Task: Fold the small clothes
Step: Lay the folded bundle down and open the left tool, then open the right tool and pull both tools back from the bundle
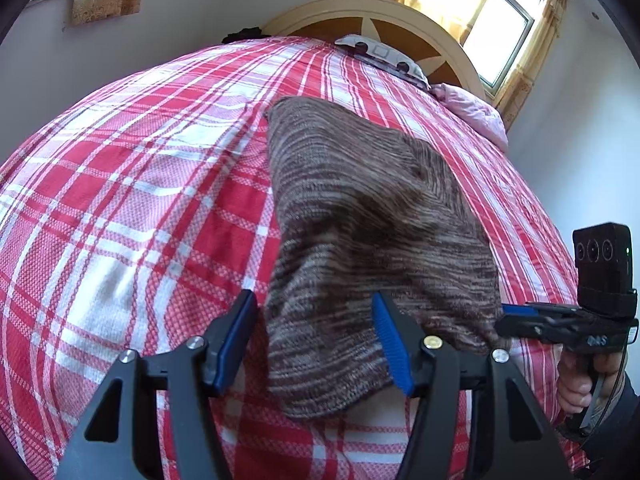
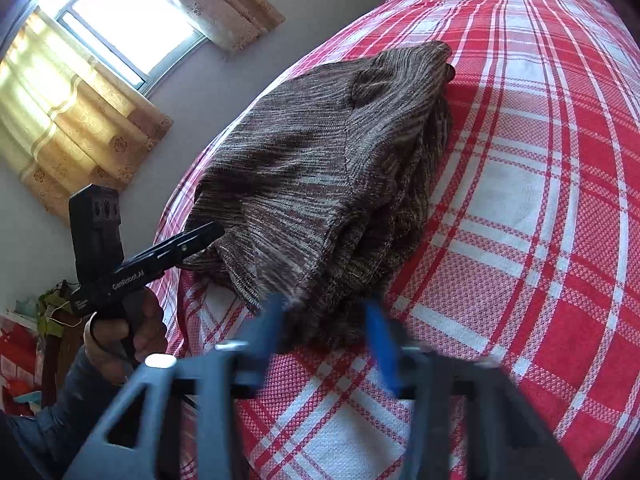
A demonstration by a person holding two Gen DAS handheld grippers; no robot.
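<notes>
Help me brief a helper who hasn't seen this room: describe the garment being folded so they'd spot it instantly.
Find the bed with the red-and-white plaid sheet. Lying on it is a folded knit sweater, streaked in brown and beige. It is the only dark, fuzzy piece on the checked cloth, unlike the pale pink quilt near the headboard.

Red-and-white plaid bedsheet [image 1: 120,208] covers bed. Round cream-and-brown headboard [image 1: 400,24] at far end, patterned pillow [image 1: 384,56] and pink quilt [image 1: 476,116] beside it. Yellow floral curtains [image 2: 80,120] flank bright window [image 2: 124,20]. White wall [image 1: 192,28].
</notes>
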